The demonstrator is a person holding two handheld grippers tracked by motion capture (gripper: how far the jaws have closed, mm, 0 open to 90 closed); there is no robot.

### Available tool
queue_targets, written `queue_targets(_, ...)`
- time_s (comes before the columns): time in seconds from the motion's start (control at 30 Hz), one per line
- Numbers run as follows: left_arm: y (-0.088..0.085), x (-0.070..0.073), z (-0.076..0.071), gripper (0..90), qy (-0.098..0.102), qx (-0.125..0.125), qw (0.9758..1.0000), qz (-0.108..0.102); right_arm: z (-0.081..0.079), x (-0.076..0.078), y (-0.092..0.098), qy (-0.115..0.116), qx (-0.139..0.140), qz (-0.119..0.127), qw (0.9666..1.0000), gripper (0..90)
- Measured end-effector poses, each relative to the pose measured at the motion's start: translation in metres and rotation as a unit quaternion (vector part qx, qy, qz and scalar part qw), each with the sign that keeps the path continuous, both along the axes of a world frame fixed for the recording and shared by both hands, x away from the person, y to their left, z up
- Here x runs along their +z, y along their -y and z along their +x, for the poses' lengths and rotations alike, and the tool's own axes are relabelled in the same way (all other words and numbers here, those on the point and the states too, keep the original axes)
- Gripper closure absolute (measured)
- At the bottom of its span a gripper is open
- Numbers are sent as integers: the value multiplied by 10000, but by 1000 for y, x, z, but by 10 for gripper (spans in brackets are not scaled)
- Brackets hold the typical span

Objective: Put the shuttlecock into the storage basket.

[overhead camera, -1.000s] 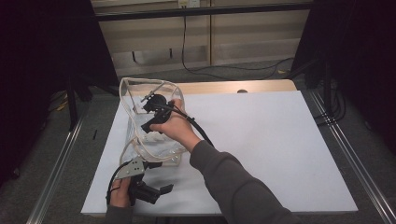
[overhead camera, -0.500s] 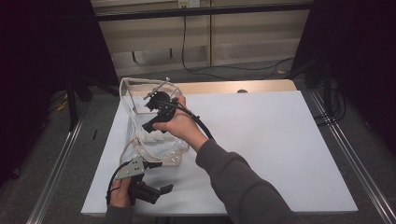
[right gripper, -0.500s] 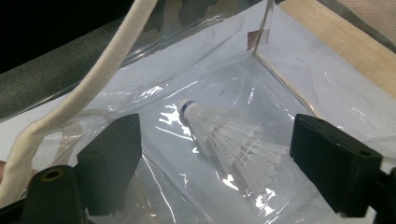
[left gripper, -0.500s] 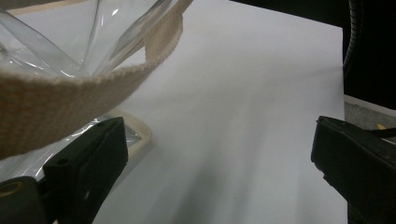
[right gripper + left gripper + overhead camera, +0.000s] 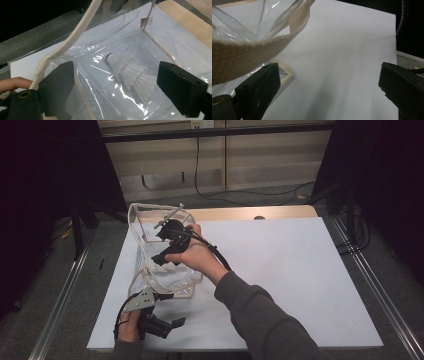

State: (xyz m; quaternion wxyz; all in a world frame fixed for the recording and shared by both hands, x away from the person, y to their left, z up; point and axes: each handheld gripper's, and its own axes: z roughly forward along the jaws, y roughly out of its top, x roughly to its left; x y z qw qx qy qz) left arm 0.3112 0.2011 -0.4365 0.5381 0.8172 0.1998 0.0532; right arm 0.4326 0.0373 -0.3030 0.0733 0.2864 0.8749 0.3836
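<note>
Shuttlecock [image 5: 130, 75] lies inside the clear bag [image 5: 165, 280], on its floor, on the worktop [image 5: 300, 270]. Right gripper [image 5: 117, 90] above it, fingers just been opening, nothing between them: drop step looks done. Left gripper [image 5: 329, 95] fingers spread, empty, beside the bag strap [image 5: 244, 55]. Next: lift right gripper clear of the strap.

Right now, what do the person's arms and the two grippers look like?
Both grippers are black with two blocky black jaws. The left gripper carries a grey three-cornered plate on top and a thin black cable looping beside it. The right gripper trails a thicker black cable along the wrist. The right arm wears a dark grey long sleeve; a similar grey cuff shows at the left wrist.
</note>
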Motion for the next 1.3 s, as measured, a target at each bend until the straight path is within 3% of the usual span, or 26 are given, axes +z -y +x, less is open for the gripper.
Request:
queue_targets(0.27, 1, 0, 0, 39, -22, 14, 10000, -12, -2, 3, 5, -17, 49, -36, 10000, 133)
queue_targets(1.3, 1, 0, 0, 38, -6, 6, 10000, 56, -18, 15, 35, -107, 439, 270, 9986, 68)
